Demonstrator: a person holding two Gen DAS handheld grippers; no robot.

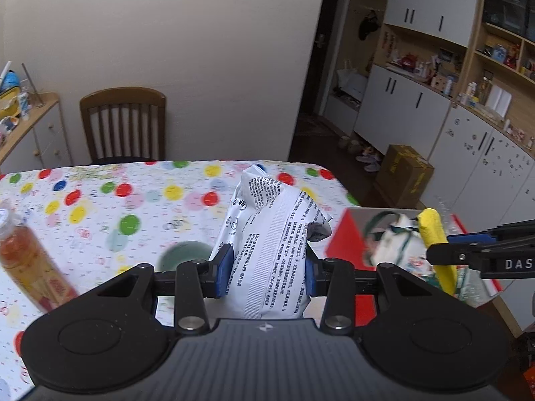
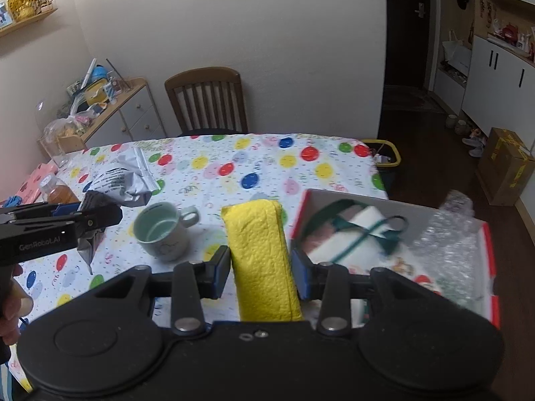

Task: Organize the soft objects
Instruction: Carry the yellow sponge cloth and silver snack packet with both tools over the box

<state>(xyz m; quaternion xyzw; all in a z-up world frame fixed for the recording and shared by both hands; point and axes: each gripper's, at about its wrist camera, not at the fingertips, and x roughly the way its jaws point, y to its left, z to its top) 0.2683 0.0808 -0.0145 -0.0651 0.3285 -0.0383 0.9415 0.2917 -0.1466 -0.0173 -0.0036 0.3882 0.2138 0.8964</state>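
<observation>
Left gripper [image 1: 267, 272]: its jaws were clamped on a crumpled white printed bag [image 1: 271, 240], blue pads pressing its two sides, the bag standing upright between them and lifted clear of the worktop.
Right gripper [image 2: 260, 274]: its jaws held a folded yellow cloth [image 2: 260, 254] by its long sides, the cloth pointing away from the camera.
Worktop [image 2: 267, 167]: covered with a white cloth printed with coloured balloons.
Red box [image 2: 490, 267]: open, at the worktop's right edge, just right of the yellow cloth; inside lay a white item with green cords [image 2: 364, 230] and a piece of bubble wrap [image 2: 451, 244].
Mug [image 2: 164, 230]: pale green, upright, handle to the right, on the worktop between the two grippers.
Bottle [image 1: 30, 257]: amber drink, at the left of the worktop.
Chair [image 2: 207, 100]: wooden, at the far side of the worktop against the wall.
Person's hand [image 2: 13, 304]: gripping the left tool's handle at the right view's left edge.
</observation>
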